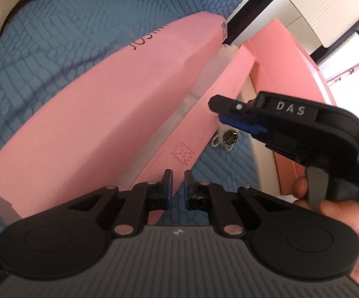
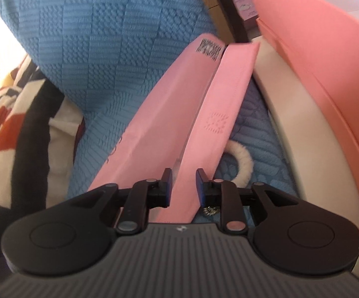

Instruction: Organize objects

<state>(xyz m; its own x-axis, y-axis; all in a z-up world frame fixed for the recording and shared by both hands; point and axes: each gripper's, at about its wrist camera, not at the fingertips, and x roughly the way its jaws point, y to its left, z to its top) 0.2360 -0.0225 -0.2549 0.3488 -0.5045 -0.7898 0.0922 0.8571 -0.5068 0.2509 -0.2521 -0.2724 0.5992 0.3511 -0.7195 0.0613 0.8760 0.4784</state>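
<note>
**Pink box lid at risk of slipping**

While the left tongs (image 1: 178, 188) stand closed on nothing at 6 o'clock, the pink box (image 1: 100, 114) lies on the blue bedspread (image 1: 55, 37) toward 10 o'clock; small jewellery (image 1: 226, 137) is half hidden.

From the right wrist, the right tongs (image 2: 184, 188) stand slightly open around the pink flap (image 2: 204, 134); it may slip. A white ring (image 2: 241, 164) at 3 o'clock is cut off.

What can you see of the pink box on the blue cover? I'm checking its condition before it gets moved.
The pink box looks like matte cardboard, long and flat, lying on the blue textured cover. Dark lettering runs along its top and a barcode label sits at its far end. A flap with an embossed starburst motif stands open along one side, exposing a pale inner strip. No dents show.
</note>
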